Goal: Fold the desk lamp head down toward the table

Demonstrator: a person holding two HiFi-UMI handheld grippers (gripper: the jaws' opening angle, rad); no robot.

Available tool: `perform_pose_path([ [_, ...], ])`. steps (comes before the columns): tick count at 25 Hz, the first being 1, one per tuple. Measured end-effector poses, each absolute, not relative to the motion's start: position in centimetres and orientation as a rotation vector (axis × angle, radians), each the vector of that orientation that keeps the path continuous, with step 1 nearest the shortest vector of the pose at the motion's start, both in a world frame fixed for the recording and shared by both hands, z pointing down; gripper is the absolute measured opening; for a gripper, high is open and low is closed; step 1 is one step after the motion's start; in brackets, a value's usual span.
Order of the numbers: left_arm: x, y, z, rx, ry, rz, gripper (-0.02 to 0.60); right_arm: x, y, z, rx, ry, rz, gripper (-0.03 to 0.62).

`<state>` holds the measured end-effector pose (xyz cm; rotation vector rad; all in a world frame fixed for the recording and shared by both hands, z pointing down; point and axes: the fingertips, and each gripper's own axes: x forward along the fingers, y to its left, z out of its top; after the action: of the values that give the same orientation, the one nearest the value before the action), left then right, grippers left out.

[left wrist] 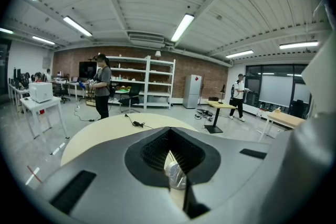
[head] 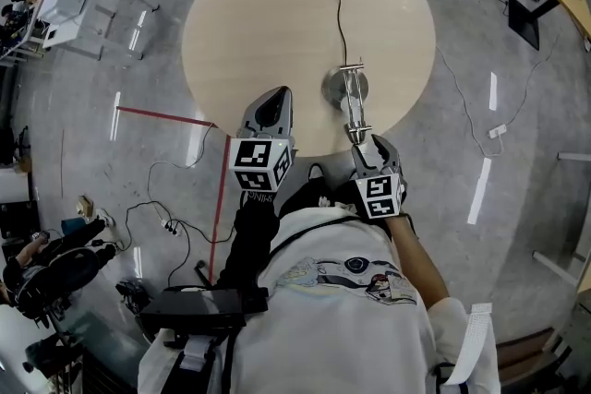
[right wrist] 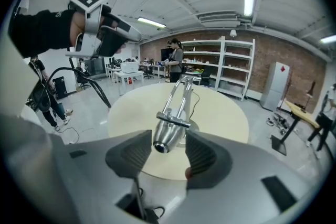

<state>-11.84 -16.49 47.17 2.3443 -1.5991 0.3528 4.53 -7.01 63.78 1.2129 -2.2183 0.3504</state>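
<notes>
Jaws of the right gripper [right wrist: 169,155] stand spread in the right gripper view, with the lamp head [right wrist: 168,135] lying between the two pads. Its blunt end points back at us, and we cannot tell whether either pad touches it. The twin-rod lamp arm [right wrist: 178,94] runs straight away from the jaws, up and over to the lamp base [right wrist: 190,124] on the round table [right wrist: 226,113], so the long axis lines up with the gripper's own reach.

In the left gripper view, the left gripper [left wrist: 170,160] has its pads pressed almost together with only a thin slit between them. Something silvery shows through the slit, but we cannot name it. The lamp base is out of this view.

From the head view, the right gripper sits just on our side of the lamp base, in line with the arm. The left gripper sits well to the left of the base at the table's near edge. We judge the right one nearer and placed for the fold, a push down toward the tabletop
</notes>
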Motion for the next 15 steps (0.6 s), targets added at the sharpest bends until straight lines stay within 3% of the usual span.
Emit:
perform_pose_path([
  [5,-11.9,-17.1,45.8,2.373,-1.633,0.318,0.002,7.9,-8.3,56.9,1.378,-2.269,0.257,0.206],
  [13,-10.6,-18.9,42.1,2.466,-1.706,0.22,0.002,11.1,-15.2,45.7,1.688,-2.341,0.046,0.006],
  [15,-10.3,-19.1,41.4,2.487,-1.719,0.211,0.002,11.3,-16.2,44.1,1.735,-2.362,0.034,0.005],
])
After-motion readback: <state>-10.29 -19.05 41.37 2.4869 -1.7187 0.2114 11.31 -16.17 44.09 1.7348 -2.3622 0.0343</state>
